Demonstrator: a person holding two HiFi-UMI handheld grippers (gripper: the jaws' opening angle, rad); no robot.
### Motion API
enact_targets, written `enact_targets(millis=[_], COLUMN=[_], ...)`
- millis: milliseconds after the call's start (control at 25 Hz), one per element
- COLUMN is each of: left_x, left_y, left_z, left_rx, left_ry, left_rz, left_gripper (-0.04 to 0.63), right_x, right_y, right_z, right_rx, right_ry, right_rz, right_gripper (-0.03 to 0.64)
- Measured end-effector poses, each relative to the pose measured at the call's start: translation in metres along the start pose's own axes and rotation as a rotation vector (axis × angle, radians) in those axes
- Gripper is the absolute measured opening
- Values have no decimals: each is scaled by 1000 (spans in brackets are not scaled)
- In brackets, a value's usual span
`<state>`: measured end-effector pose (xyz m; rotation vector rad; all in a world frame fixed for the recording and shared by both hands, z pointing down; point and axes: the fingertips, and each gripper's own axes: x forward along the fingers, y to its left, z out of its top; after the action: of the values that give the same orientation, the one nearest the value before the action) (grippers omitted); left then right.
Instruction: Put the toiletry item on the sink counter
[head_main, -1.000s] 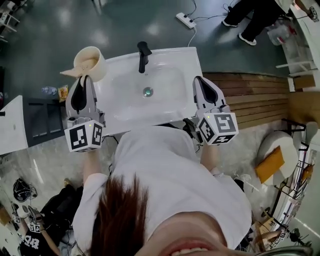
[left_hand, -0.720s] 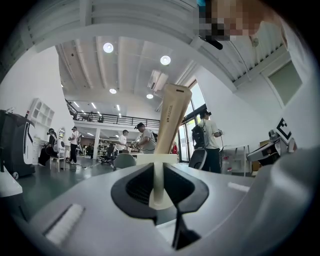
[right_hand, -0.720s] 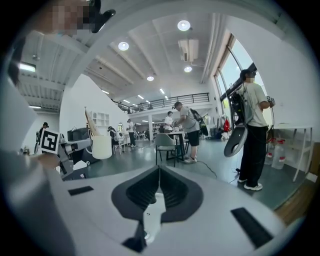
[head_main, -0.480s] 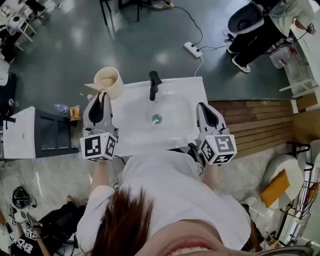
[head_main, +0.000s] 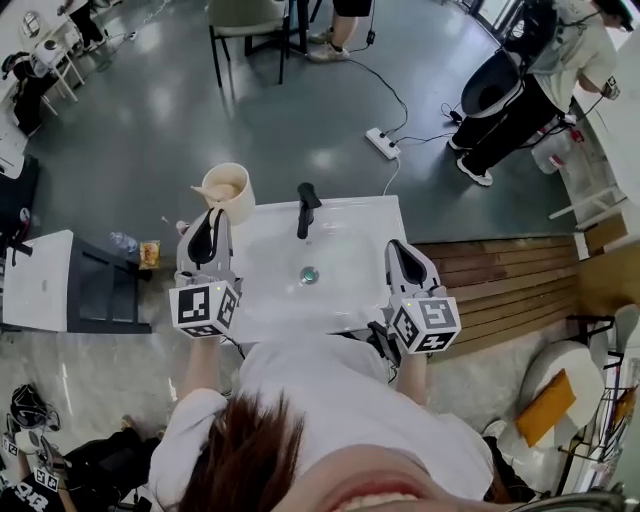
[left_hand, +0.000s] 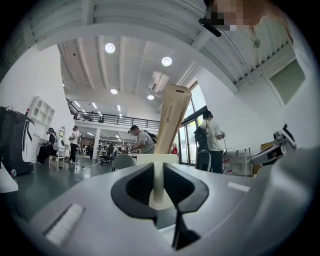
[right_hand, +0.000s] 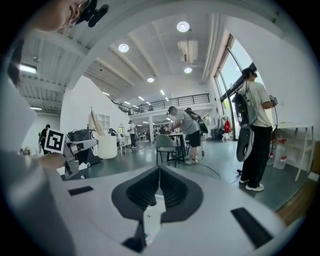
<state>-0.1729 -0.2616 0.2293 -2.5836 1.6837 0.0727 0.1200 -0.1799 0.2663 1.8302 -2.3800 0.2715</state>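
- Toiletry cup, round and cream, is pinched by the left gripper fingers, at the white bench back left corner.
- Print on its beige tube cannot be read.
- Right gripper fingers are pressed together, empty.

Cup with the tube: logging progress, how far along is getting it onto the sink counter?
Done: the cup with its tube is at the sink counter's back left corner. In hand: the left gripper grips the cup's wall. Left: seat it on the counter and let go. The right gripper is shut, empty.
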Motion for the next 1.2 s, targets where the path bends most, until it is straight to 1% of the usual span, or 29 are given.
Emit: enact_targets(millis=[240, 480, 720, 920, 1200], left_x=[0, 2, -2, 3, 9], left_y=[-9, 9, 20, 28, 42], left_z=[2, 0, -13, -24, -51], left_rx=[-6, 12, 12, -3, 10], left_ry=[2, -4, 18, 29, 79], left_rz=[-2, 23, 53, 66, 98], left_gripper=[52, 52, 52, 52, 52], right_x=[-12, -4, -5, -3, 0], right_y=[-10, -1, 5, 7, 7], right_z=[13, 15, 10, 9, 10], right_rx=[-23, -18, -9, -6, -5], right_ry=[-6, -36, -32, -28, -26], right_rz=[-5, 5, 10, 8, 11], right_gripper=[11, 11, 11, 11, 11])
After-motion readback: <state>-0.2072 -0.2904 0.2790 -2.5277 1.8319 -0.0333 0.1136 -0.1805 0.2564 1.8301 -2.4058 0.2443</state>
